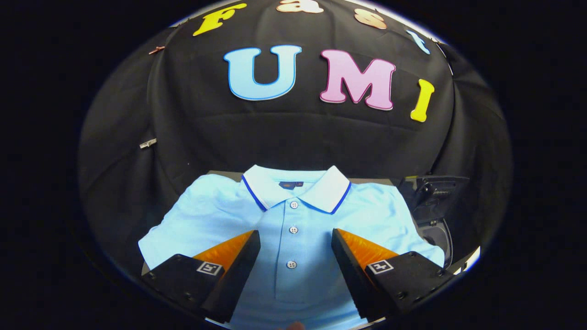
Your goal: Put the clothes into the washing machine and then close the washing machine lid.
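Even light, sharp, edges bowed.

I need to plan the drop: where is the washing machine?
In the gripper view, the dark washing machine sits beyond the right finger, beside the shirt's sleeve.

**Booth Surroundings**

Black cloth [293, 137] forms the booth's wall, hanging in soft folds and creases across the back and curving around both sides. A small pale clip [147, 143] sits on the cloth at one side. Lighting is even; the cloth appears matte, with faint highlights along its folds.
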Demonstrator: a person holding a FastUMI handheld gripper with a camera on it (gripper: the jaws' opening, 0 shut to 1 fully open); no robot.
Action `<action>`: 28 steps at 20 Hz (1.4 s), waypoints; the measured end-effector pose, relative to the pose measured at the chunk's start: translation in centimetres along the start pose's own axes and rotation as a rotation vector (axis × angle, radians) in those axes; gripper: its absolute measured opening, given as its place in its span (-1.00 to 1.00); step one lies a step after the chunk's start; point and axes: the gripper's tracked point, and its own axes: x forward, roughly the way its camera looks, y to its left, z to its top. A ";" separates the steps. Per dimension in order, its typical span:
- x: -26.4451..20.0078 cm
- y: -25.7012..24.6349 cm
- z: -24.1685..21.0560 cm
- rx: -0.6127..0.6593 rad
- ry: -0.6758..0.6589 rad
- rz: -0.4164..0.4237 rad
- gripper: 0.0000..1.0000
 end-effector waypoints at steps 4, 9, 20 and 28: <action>0.6 -0.2 -0.1 0.054 0.054 0.018 0.95; 0.7 -0.4 -0.4 0.072 0.169 -0.053 0.96; 0.9 -0.2 -0.9 0.098 0.436 -0.093 0.63; 0.9 -0.5 -0.7 0.088 0.445 -0.063 -0.66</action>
